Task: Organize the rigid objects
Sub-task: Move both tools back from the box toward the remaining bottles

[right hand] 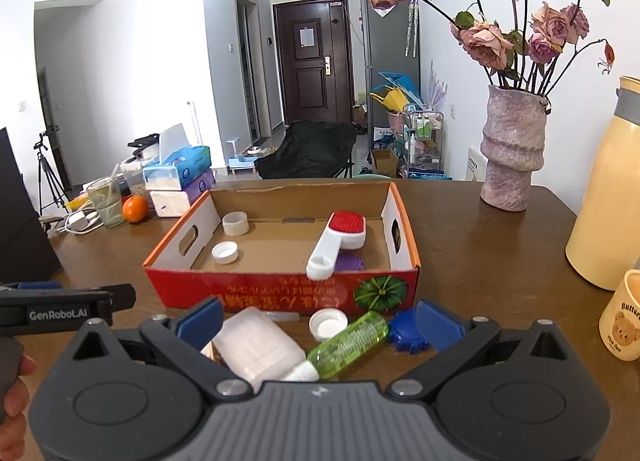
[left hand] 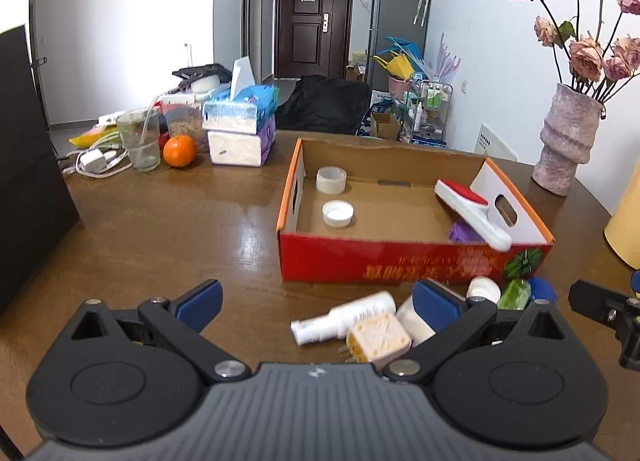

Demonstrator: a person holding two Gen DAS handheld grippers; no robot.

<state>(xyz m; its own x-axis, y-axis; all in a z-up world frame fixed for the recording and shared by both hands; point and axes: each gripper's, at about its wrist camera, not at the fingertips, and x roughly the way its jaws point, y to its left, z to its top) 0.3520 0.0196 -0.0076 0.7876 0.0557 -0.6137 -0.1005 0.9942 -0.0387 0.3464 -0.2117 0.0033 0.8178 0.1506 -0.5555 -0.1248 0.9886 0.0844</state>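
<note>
Bare table [left hand: 160, 229] stretches wide to the left of the red cardboard box [left hand: 384, 261]; to its right the vase [right hand: 512, 149] and cream jug [right hand: 604, 197] crowd the table edge. Inside the box lie a tape roll [left hand: 331, 179], a white cap [left hand: 338, 214], a red-and-white brush [right hand: 340, 239] and a purple piece [right hand: 349, 261]. My left gripper [left hand: 316, 301] and right gripper [right hand: 320, 321] both have jaws spread wide, holding nothing. Before the box sit a white spray bottle [left hand: 344, 317], white jar [right hand: 260, 345], green tube [right hand: 348, 343] and blue cap [right hand: 404, 331].
</note>
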